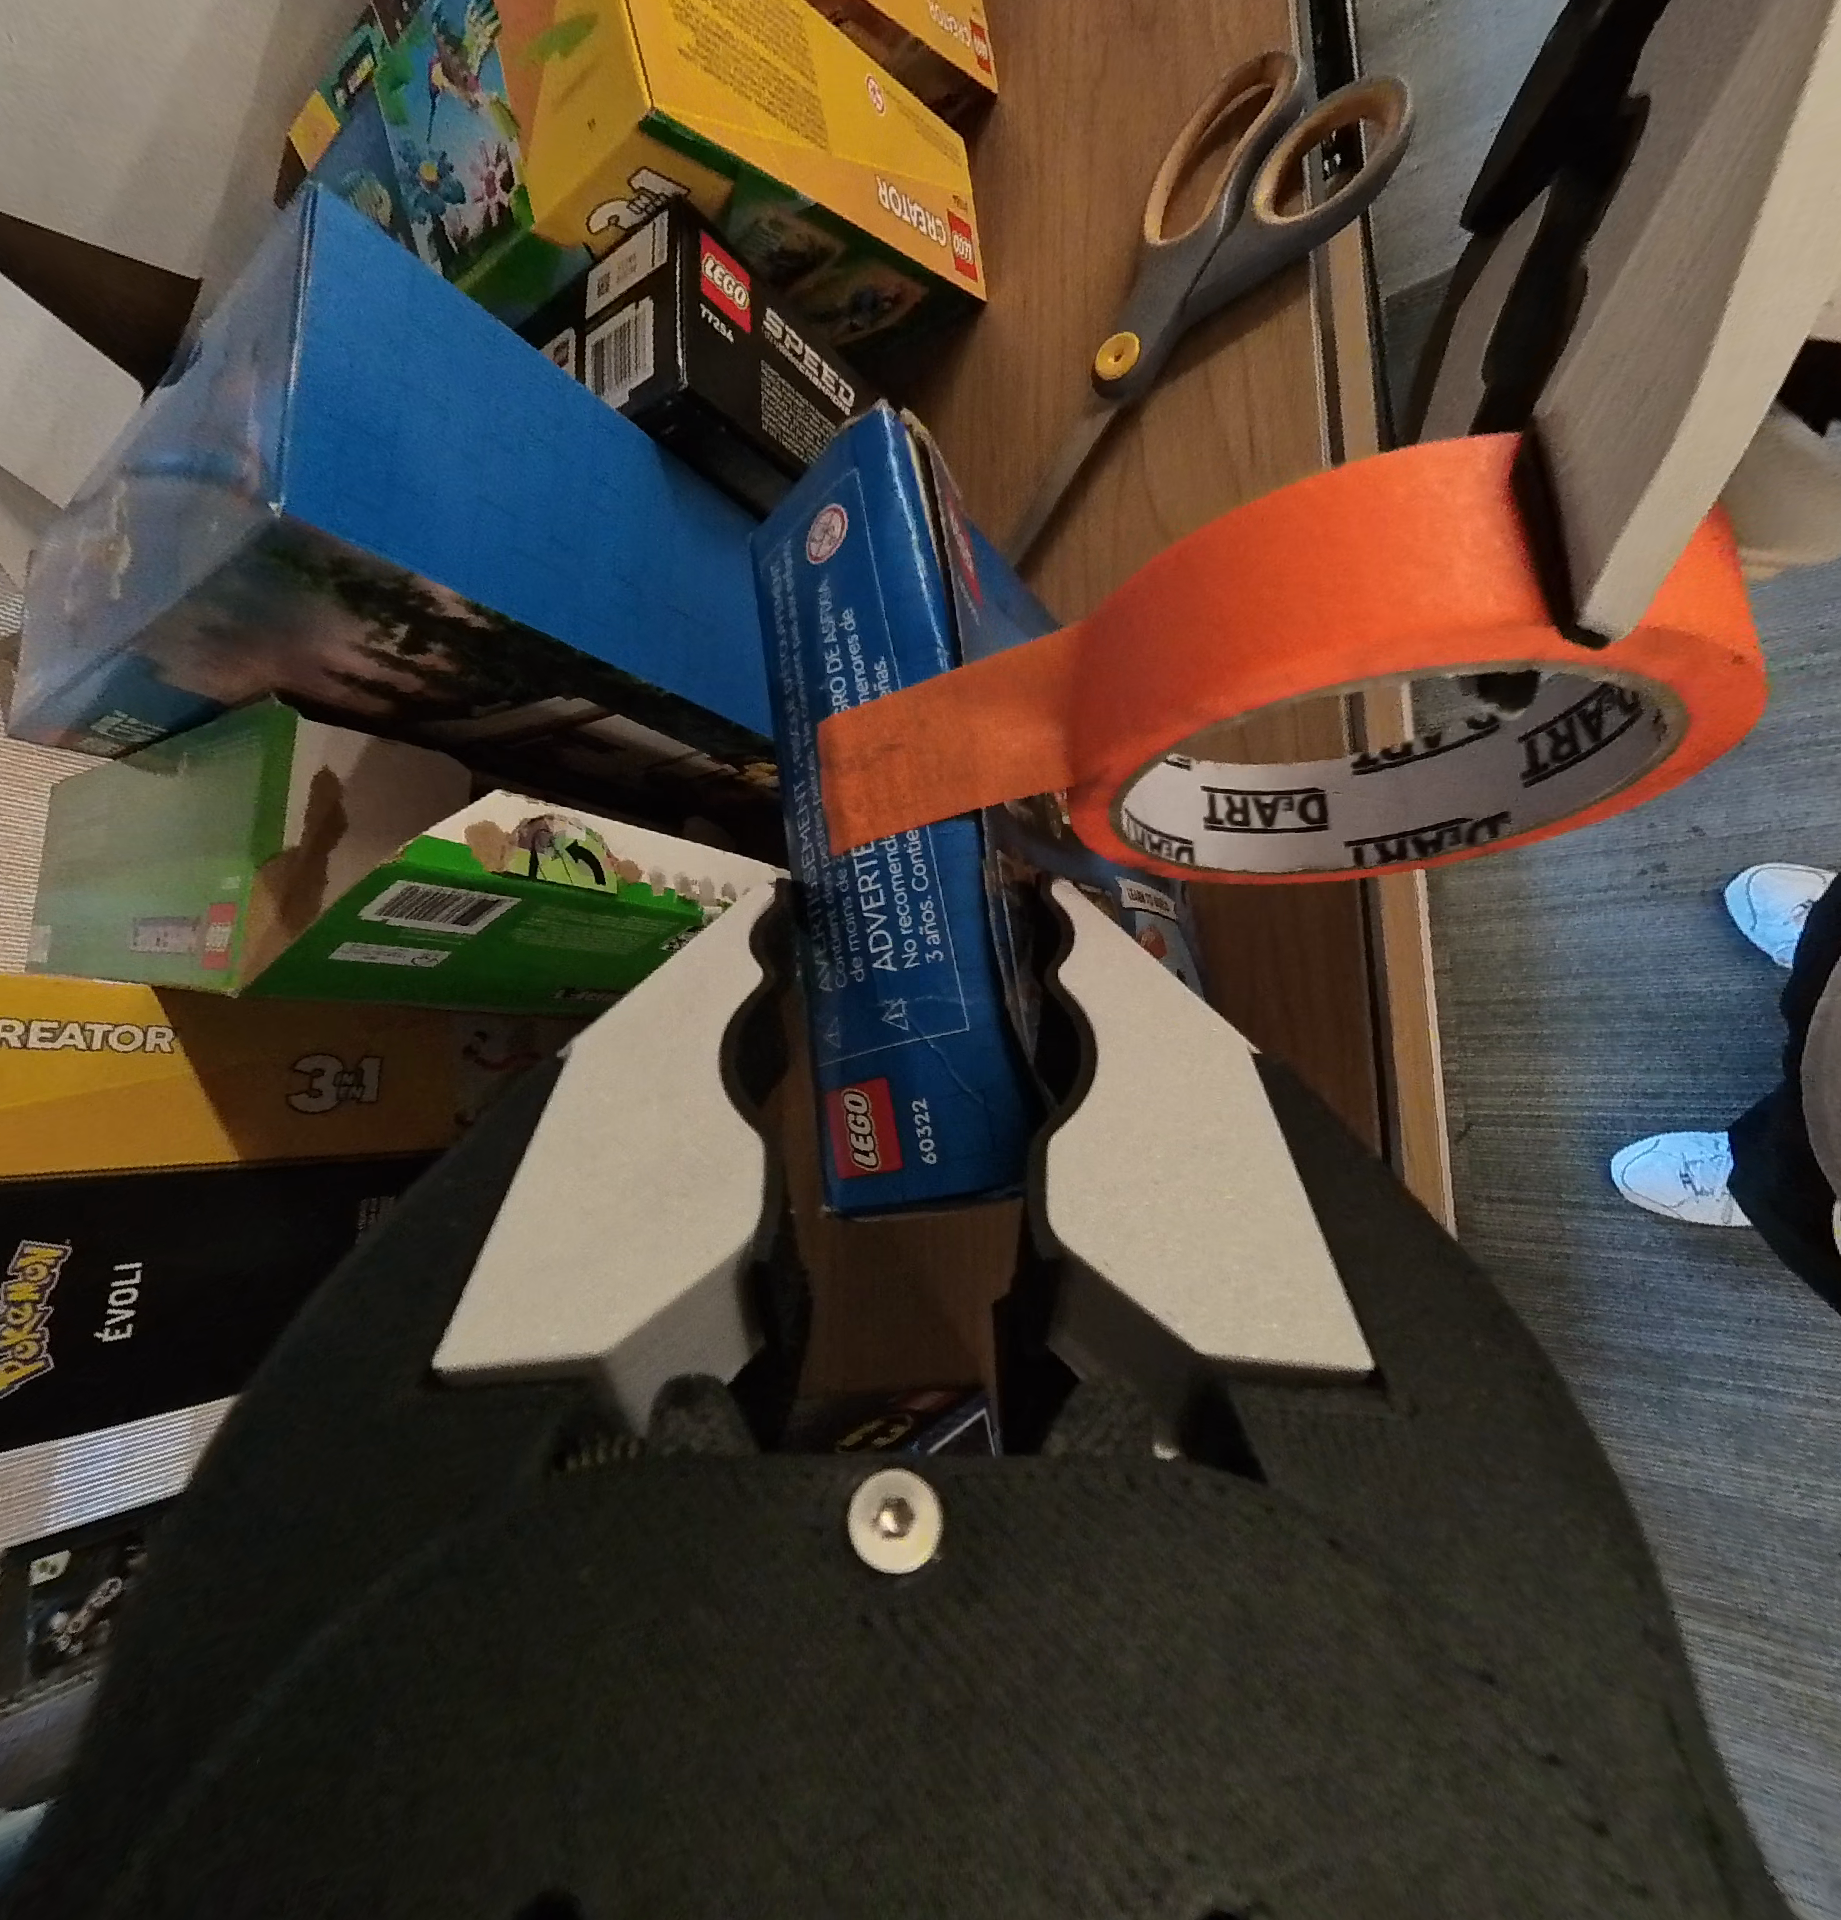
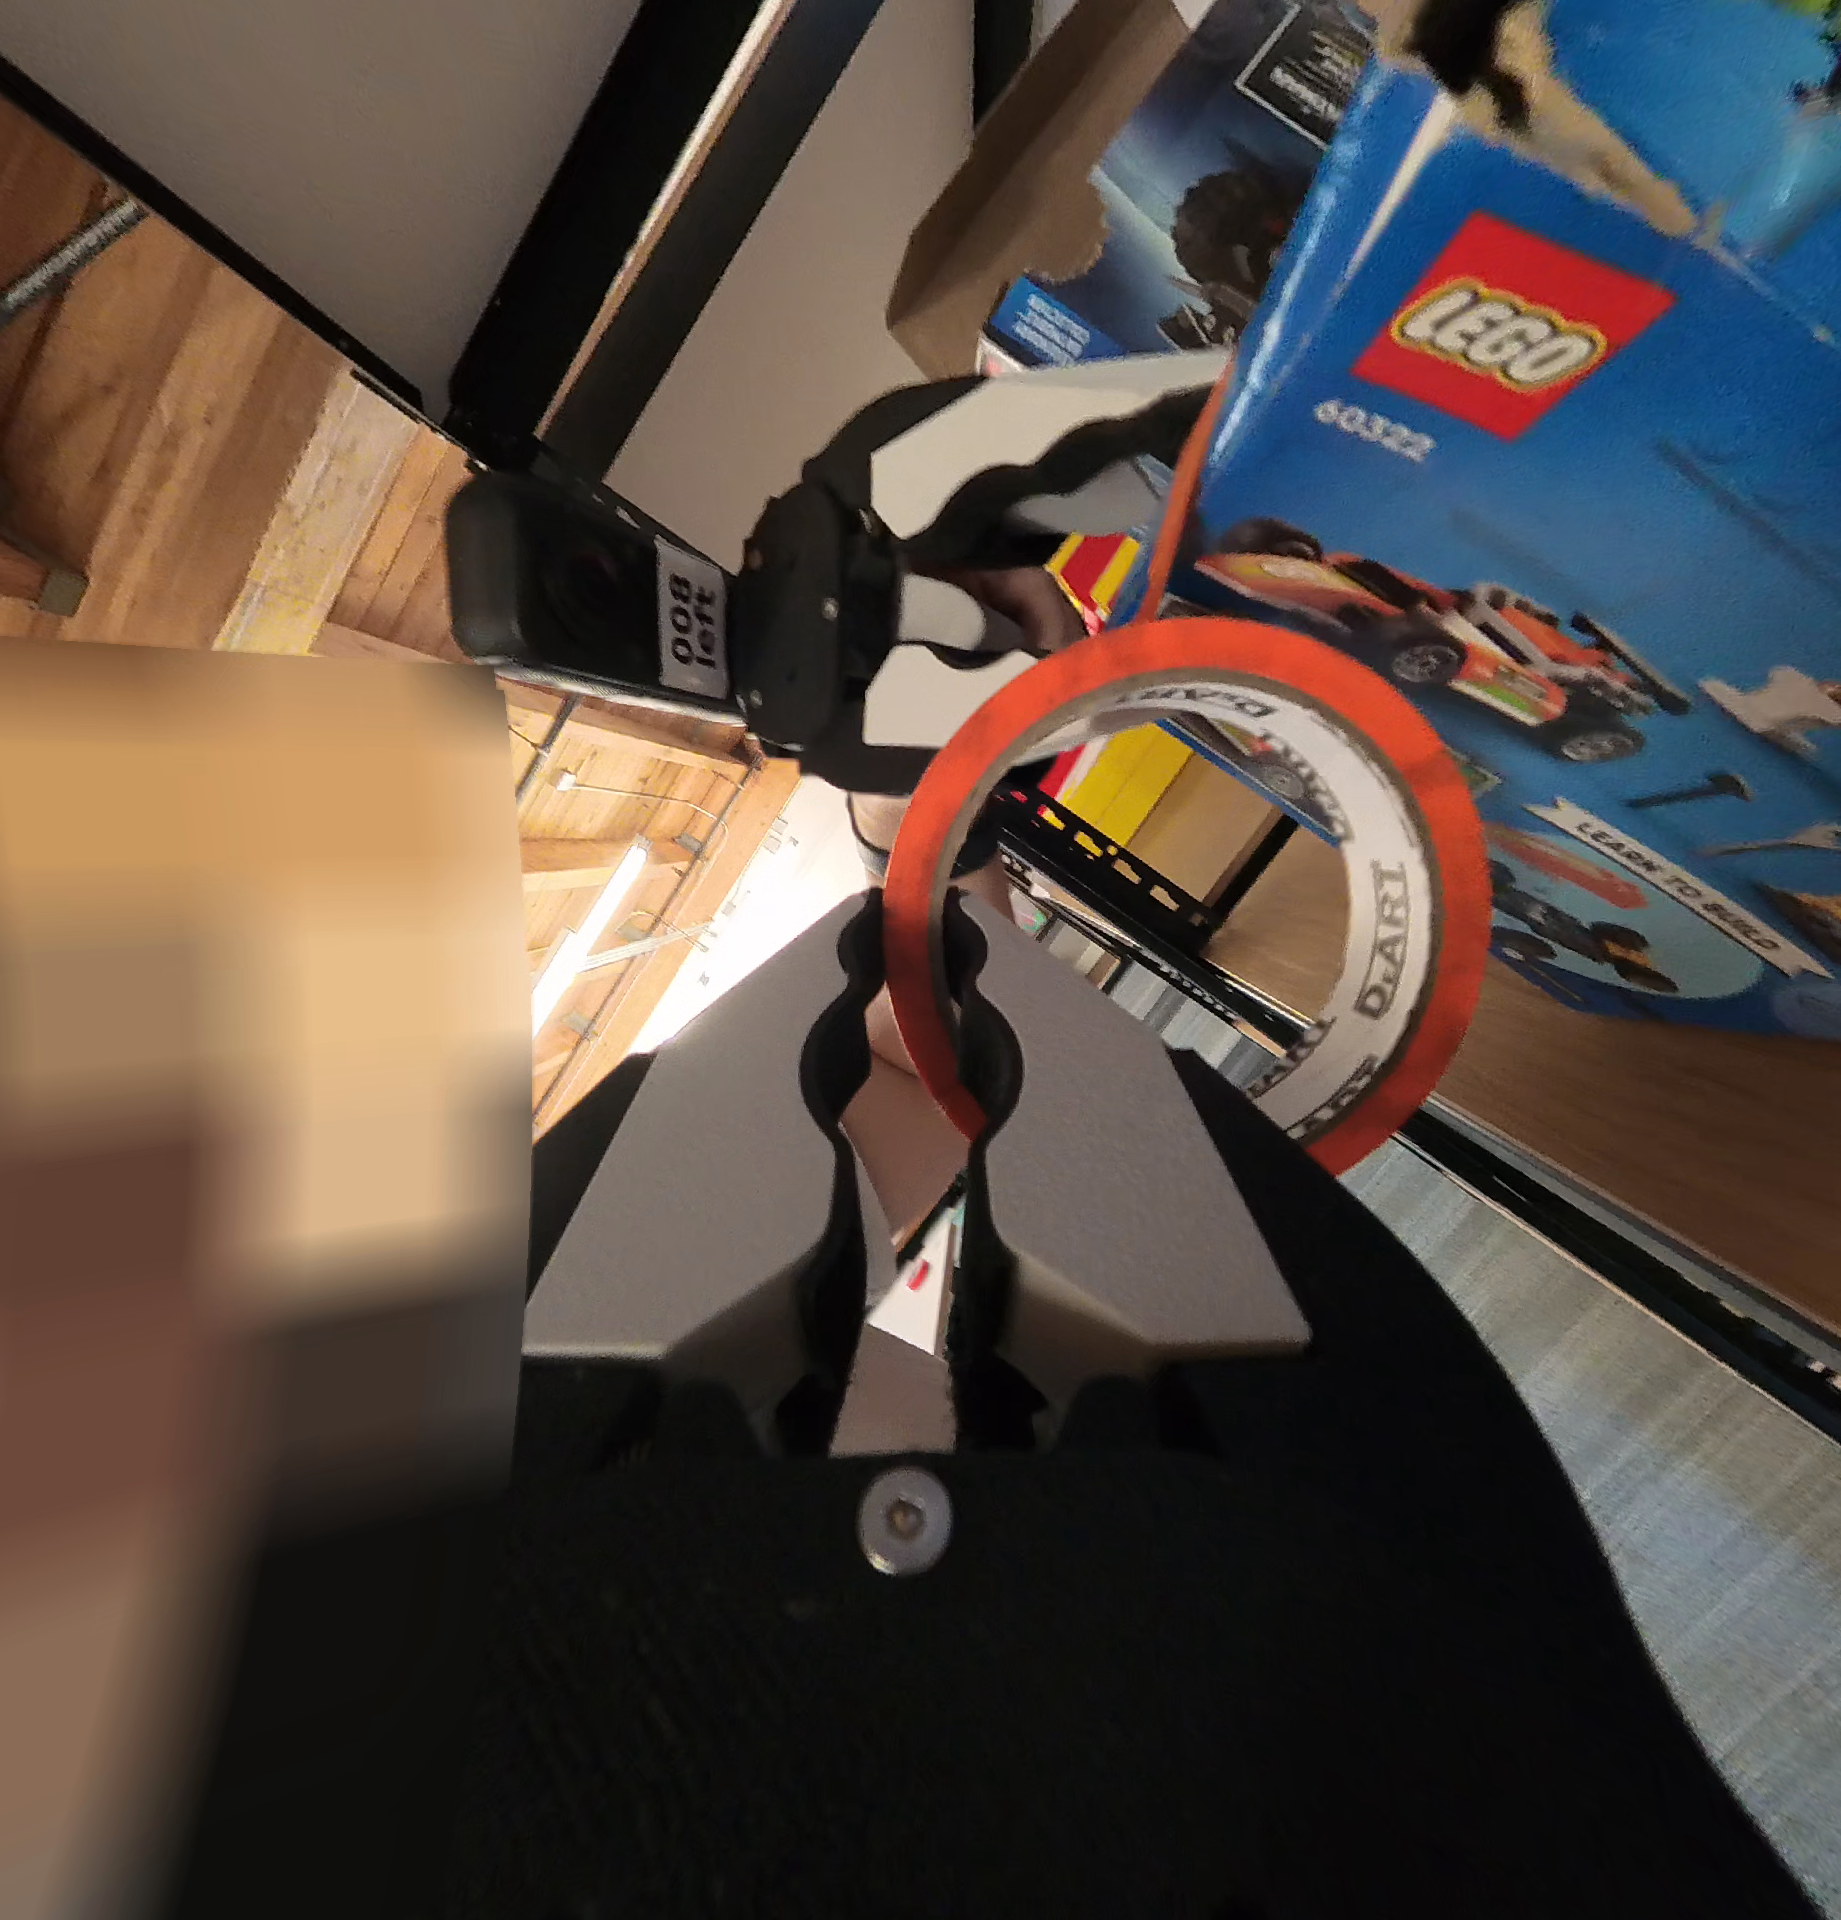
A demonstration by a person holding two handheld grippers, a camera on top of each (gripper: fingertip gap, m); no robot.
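Above the wooden table (image 1: 1207, 436), left gripper (image 1: 911, 914) jaws clamp a blue box (image 1: 895, 831); right gripper (image 2: 911, 940) jaws pinch orange tape roll (image 2: 1186, 894).

You are in an office or studio-like room rather than a home: a wooden bench (image 1: 1207, 499) stands on grey carpet (image 1: 1581, 1039) at the right of the left wrist view, and exposed timber ceiling beams (image 2: 168, 416) with a strip light (image 2: 594, 925) fill the left of the right wrist view. Boxed toy building sets (image 1: 500, 457) crowd the upper left of the bench, with grey-handled scissors (image 1: 1207, 239) lying at the top. A person's white shoes (image 1: 1674, 1174) stand on the carpet at the right edge.
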